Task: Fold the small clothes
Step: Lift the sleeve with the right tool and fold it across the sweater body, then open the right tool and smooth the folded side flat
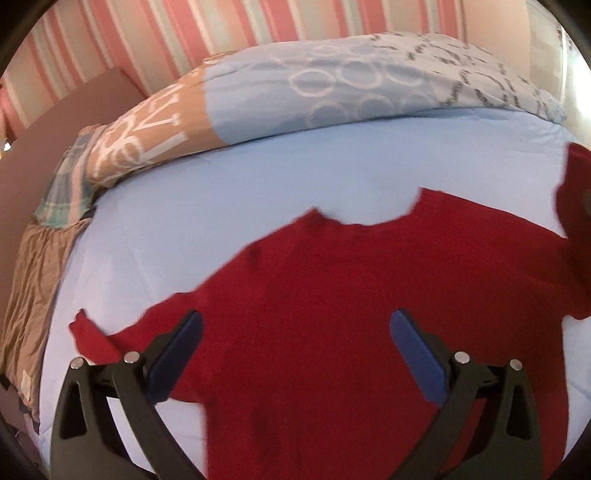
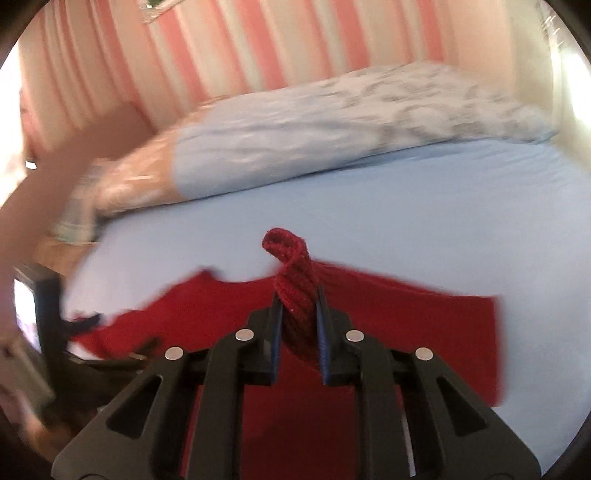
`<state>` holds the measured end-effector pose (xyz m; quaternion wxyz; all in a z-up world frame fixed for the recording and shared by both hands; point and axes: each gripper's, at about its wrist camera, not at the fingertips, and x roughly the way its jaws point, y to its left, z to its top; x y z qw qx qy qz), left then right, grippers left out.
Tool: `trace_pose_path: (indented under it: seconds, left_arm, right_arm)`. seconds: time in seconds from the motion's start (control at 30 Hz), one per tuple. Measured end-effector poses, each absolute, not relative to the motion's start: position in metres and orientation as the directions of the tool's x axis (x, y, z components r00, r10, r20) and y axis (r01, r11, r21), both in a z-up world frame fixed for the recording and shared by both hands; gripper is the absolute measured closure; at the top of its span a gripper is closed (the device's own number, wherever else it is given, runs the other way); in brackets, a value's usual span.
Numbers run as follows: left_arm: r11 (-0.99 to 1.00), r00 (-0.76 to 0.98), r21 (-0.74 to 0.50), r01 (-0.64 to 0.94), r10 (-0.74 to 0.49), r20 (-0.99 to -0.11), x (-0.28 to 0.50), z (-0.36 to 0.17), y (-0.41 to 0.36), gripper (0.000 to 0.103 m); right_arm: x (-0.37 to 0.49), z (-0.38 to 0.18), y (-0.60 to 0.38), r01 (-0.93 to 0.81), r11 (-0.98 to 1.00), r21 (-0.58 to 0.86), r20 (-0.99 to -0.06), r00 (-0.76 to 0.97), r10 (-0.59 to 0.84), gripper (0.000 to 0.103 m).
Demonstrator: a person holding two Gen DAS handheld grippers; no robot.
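A red knit sweater lies spread on the light blue bed sheet, neckline toward the far side. My left gripper hovers just above the sweater's body, open wide, with nothing pinched between its blue pads. My right gripper is shut on a bunched fold of the sweater, and that rolled end stands up out of the jaws above the sheet. In the left wrist view the lifted part of the garment shows blurred at the right edge.
A rolled-back duvet in blue, tan and white lies across the far side of the bed, under a pink striped wall. A brown cover hangs off the left bed edge. A person's arm crosses the left of the right wrist view.
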<state>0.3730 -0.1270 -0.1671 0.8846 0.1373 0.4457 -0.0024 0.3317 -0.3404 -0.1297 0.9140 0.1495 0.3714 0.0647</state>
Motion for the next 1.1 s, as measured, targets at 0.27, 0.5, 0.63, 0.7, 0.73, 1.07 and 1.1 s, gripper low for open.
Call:
trace_pose_path:
  seconds: [0.27,0.5,0.63,0.7,0.73,1.07,1.1]
  left_arm:
    - [0.958,0.580,0.286,0.006,0.229,-0.782,0.371,-0.162,-0.043,0.002]
    - [0.977,0.533,0.215,-0.011,0.188,-0.825,0.366,-0.181,-0.024,0.002]
    - [0.992,0.529,0.115,0.055,0.069,-0.846,0.372,-0.197,-0.060,0.002]
    - [0.995,0.512,0.058,0.087,0.006,-0.859,0.377,-0.202,-0.077,0.002]
    - [0.994,0.505,0.036,0.101,-0.020,-0.863,0.377,-0.204,-0.085,0.002]
    - [0.974,0.438,0.021,0.224,-0.081,-0.895,0.371,-0.238,-0.130,0.021]
    - [0.969,0.425,0.038,0.243,-0.071,-0.902,0.373,-0.242,-0.134,0.041]
  right_arm:
    - [0.380,-0.198,-0.205,-0.182,0.891,0.417,-0.741,0.499,0.449,0.086]
    - [0.364,-0.202,-0.231,-0.169,0.920,0.353,-0.775,0.498,0.389,0.046]
    - [0.355,-0.194,-0.283,-0.105,0.955,0.276,-0.797,0.531,0.289,0.041]
    - [0.348,-0.195,-0.307,-0.090,0.962,0.259,-0.805,0.530,0.267,0.033]
    - [0.346,-0.194,-0.315,-0.085,0.963,0.257,-0.806,0.530,0.262,0.030]
    - [0.325,-0.195,-0.356,0.002,0.986,0.169,-0.795,0.591,0.135,0.031]
    - [0.327,-0.196,-0.359,0.021,0.989,0.144,-0.801,0.590,0.104,0.031]
